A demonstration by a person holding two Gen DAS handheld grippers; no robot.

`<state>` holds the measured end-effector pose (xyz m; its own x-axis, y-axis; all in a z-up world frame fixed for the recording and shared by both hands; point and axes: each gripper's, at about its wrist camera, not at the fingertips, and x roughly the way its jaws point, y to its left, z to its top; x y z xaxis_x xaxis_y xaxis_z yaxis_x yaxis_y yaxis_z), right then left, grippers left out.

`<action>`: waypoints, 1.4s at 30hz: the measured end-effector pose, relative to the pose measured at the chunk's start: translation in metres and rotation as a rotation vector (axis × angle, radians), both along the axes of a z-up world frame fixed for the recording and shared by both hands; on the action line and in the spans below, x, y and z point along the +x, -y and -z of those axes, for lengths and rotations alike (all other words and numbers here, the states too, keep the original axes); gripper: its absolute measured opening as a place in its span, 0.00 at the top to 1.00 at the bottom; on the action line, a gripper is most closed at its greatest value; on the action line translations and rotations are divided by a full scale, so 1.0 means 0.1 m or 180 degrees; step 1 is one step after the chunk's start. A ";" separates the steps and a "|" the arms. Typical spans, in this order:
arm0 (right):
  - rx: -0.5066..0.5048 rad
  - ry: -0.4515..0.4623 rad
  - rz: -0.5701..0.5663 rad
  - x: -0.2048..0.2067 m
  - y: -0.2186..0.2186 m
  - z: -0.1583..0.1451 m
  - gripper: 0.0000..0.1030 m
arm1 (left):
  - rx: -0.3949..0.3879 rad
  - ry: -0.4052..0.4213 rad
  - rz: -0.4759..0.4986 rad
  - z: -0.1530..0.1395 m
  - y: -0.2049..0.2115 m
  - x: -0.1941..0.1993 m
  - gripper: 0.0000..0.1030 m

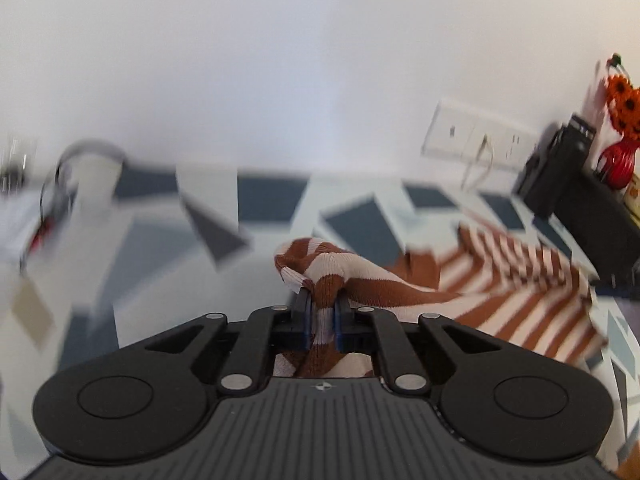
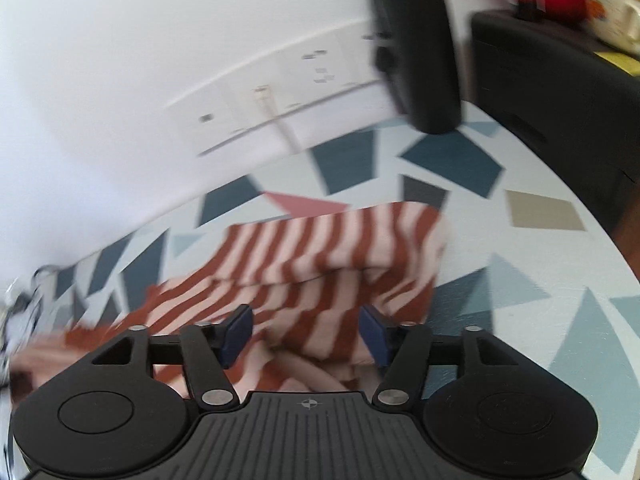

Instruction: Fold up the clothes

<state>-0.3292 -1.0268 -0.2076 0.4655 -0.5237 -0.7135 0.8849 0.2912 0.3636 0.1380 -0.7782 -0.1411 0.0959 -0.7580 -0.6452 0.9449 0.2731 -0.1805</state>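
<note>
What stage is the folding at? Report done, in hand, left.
Done: the striped knit garment already shows a layer doubled over itself on the patterned tablecloth. In hand: the left gripper is shut on a bunched part of the fabric, lifted off the cloth; the right gripper hovers open over the garment, holding nothing. Left: lay that held part down and flatten the rumpled near side.

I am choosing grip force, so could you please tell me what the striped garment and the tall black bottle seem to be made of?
The brown-and-cream striped garment looks like soft knitted fabric, probably cotton or wool: fine ribs show where the left claw pinches it, and it drapes loosely. The tall black cylindrical bottle looks rigid with a matte finish, perhaps coated metal or plastic; blur leaves that open.
</note>
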 end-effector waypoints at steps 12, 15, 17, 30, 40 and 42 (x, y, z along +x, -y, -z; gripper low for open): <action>0.0295 0.0183 -0.0229 0.33 -0.47 0.29 0.43 | -0.0115 0.0468 -0.0096 -0.19 1.53 0.15 0.89; 0.0316 0.0051 -0.0272 0.45 -0.56 0.36 0.43 | 0.0015 0.0572 -0.0131 0.02 1.82 0.10 0.89; 0.0299 0.0001 -0.0307 0.49 -0.61 0.38 0.43 | 0.0139 0.0620 -0.0134 0.17 1.96 0.07 0.89; -0.0062 -0.0635 -0.0534 0.85 -0.81 0.25 0.43 | 0.0147 0.0022 0.0251 0.41 1.21 0.13 0.11; -0.0038 -0.0650 -0.0723 1.05 -0.87 0.32 0.55 | 0.0461 -0.0002 0.0875 0.82 0.16 -0.40 0.29; -0.0038 -0.0635 -0.0677 1.06 -0.82 0.35 0.74 | 0.0459 -0.0019 0.0918 0.88 0.17 -0.46 0.29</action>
